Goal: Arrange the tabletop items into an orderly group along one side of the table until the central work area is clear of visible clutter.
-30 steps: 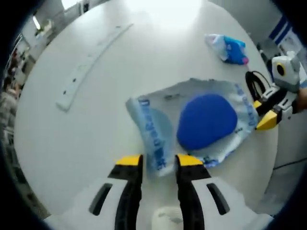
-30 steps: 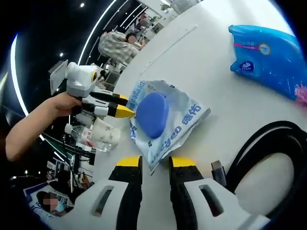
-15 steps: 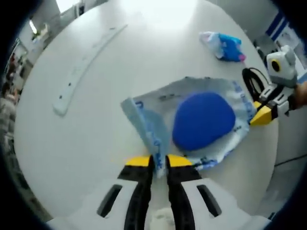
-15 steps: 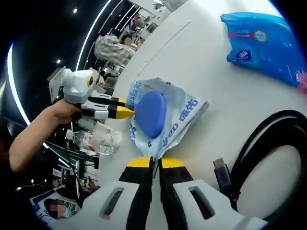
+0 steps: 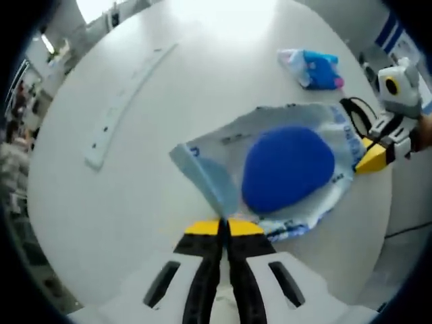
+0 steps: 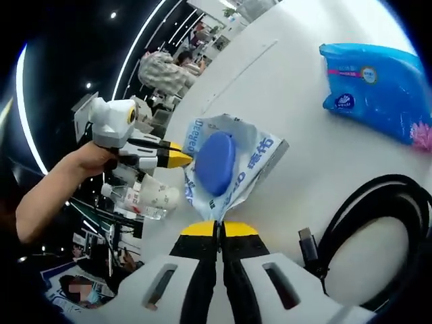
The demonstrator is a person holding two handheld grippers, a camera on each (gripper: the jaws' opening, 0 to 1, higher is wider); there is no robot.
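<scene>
Both grippers hold the same thing, a flat plastic pouch [image 5: 270, 169] with printed letters and a blue oval pad inside it, and I think this is so that the limp pouch can be carried level to one side of the table without folding or dropping its content. The left gripper [image 5: 224, 227] has its 2 yellow-tipped jaws pressed together on the near edge of the pouch, where a corner of the film is folded up just beside them. The right gripper [image 6: 217, 229] is also clamped, its jaws meeting on the opposite edge of the pouch [image 6: 223, 169], so the pouch hangs stretched between the 2 tools. In each view the blue pad lies just beyond the jaw tips, not between them; only the thin film is pinched. The pouch is over the white round table [image 5: 135, 202], near its middle, and I cannot tell if it still touches the surface. A blue tissue pack [image 6: 378, 88] and a coiled black cable [image 6: 364, 229] lie near the right gripper, and a long pale ruler [image 5: 125, 101] lies well apart on the far side.
</scene>
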